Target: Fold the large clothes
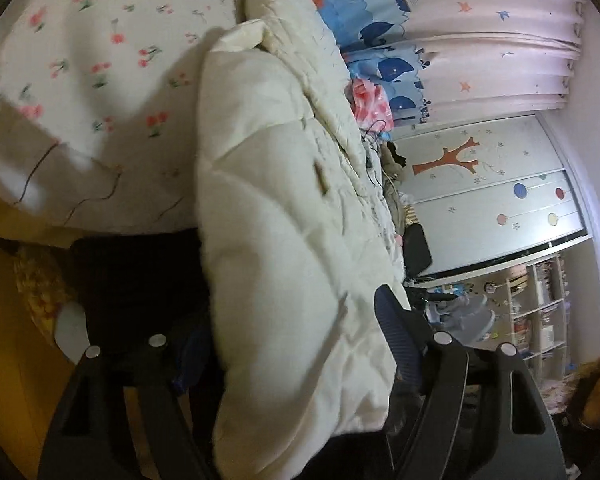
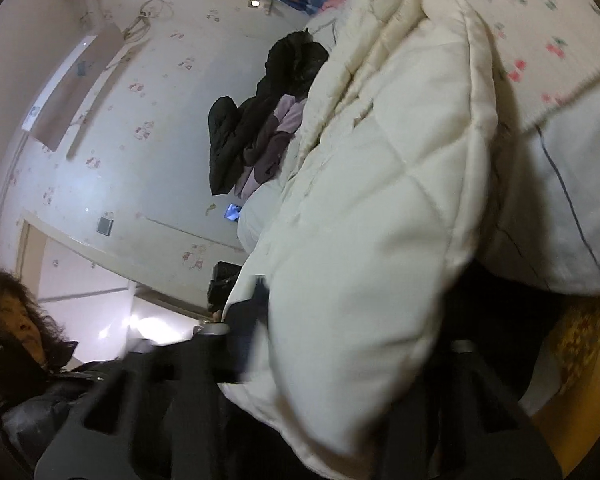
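Note:
A cream quilted padded coat [image 1: 284, 208] lies bunched along the bed and runs straight into both views. In the left wrist view its thick fold fills the gap of my left gripper [image 1: 292, 320]. The right finger [image 1: 396, 328] presses on the coat's side, and the left finger is hidden behind the fabric. In the right wrist view the same coat [image 2: 380, 200] sits between the jaws of my right gripper [image 2: 356, 312]. Its left finger [image 2: 260, 292] lies against the coat, blurred, while the other finger is covered by the padding.
The coat rests on a bed with a flowered sheet [image 1: 100, 60] and a white duvet [image 2: 560, 200]. Dark and lilac clothes [image 2: 268, 112] are piled further along. A whale curtain [image 1: 380, 20], a wardrobe [image 1: 492, 184] and shelves [image 1: 540, 312] stand behind. A person [image 2: 16, 320] is close by.

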Demonstrator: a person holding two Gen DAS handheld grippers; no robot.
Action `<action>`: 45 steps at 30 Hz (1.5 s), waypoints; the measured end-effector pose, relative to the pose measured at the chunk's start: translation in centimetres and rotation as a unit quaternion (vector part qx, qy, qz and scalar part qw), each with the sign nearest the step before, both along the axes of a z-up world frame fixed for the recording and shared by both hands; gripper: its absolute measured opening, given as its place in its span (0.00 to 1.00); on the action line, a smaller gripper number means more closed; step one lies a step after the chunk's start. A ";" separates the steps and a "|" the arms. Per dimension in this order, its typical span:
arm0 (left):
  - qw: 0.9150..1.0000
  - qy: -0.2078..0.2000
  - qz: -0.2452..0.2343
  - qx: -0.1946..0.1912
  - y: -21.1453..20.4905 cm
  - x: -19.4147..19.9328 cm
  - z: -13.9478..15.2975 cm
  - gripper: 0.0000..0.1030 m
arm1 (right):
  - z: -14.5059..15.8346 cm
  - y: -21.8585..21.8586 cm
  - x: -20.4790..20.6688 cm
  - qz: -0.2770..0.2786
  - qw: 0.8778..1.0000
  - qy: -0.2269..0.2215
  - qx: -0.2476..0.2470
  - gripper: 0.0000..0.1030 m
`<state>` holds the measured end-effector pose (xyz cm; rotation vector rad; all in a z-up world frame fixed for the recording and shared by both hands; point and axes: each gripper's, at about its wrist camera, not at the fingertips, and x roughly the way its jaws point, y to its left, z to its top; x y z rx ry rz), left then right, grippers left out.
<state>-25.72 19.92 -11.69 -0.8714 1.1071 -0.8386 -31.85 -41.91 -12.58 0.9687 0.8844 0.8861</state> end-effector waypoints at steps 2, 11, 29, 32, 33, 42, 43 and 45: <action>1.000 -0.007 0.002 0.024 -1.1 0.1 0.6 0.35 | 0.9 0.3 -0.1 -0.002 1.000 -0.015 0.001 0.22; 0.995 -0.088 0.055 0.009 -0.7 0.3 8.0 0.15 | 7.1 0.3 2.4 -0.020 0.989 -0.106 0.098 0.18; 0.973 -0.077 0.213 -0.032 -1.2 25.1 13.3 0.15 | 12.3 -3.7 28.3 -0.184 0.977 -0.080 0.078 0.18; 0.969 -0.039 0.242 -0.004 -3.1 31.1 9.4 0.15 | 7.9 -4.3 34.3 -0.223 0.974 -0.012 0.028 0.20; 0.968 -0.027 0.250 0.013 -3.7 32.6 8.0 0.15 | 5.9 -4.5 36.1 -0.235 0.972 0.020 0.013 0.20; 0.972 0.038 0.231 0.010 -5.0 36.2 -0.3 0.40 | -0.4 -6.0 38.7 -0.230 0.968 0.076 0.067 0.50; 0.974 0.048 0.222 -0.024 -4.3 35.9 0.4 0.58 | 0.0 -6.4 38.5 -0.234 0.966 0.071 0.081 0.61; 0.965 0.047 0.239 -0.094 -2.6 35.1 2.5 0.79 | 0.9 -7.4 38.2 -0.242 0.962 0.071 0.103 0.77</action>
